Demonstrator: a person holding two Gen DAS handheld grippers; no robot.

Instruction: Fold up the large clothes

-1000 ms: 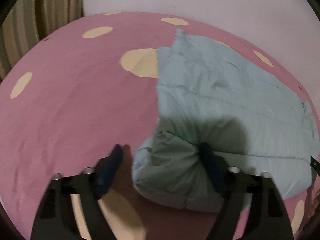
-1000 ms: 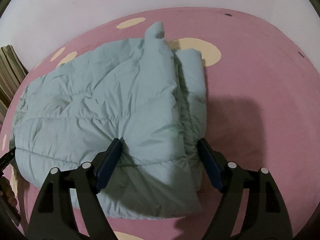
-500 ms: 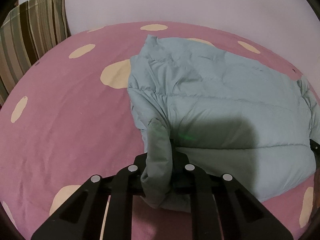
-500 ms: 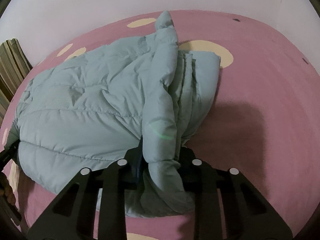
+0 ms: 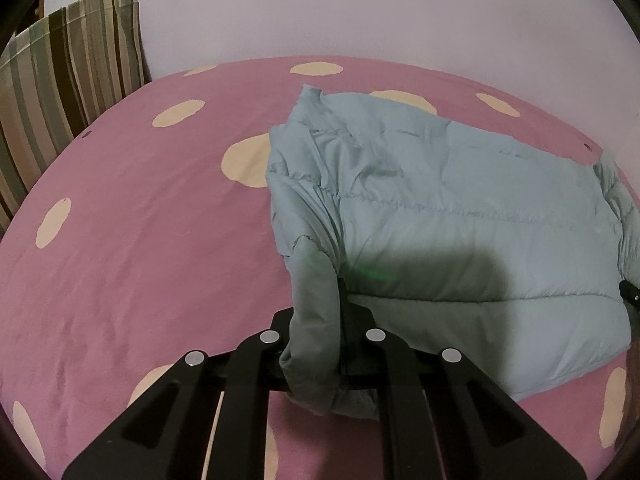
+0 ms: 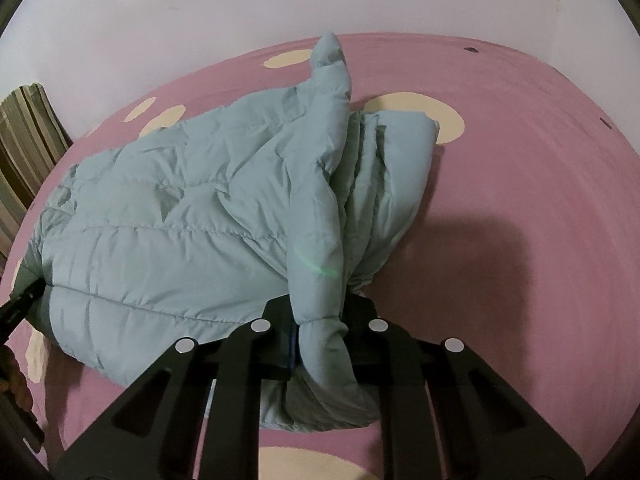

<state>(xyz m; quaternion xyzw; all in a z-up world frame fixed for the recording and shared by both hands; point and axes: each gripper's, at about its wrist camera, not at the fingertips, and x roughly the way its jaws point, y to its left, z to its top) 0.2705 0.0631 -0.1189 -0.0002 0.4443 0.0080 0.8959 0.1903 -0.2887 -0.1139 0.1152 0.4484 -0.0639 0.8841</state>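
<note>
Both grippers, left and right: jaws just closed, pinching jacket near hem on bed. Next: lift, fold to far edge.

Both tongs are clamped down right now. The left tongs point steeply downward, black arms drawn in close, and they've just been closing, with a bunched fold of the jacket pinched between the pads. The right tongs match: angled down, jaws just been closing too, squeezing a thick ridge of the same jacket, a sliver of blue pad showing on the left jaw. In the right wrist view, the other tongs' black tip pokes in at the far left edge, and below it there's what I think is a bit of the person's hand, too dark to be sure.
</note>
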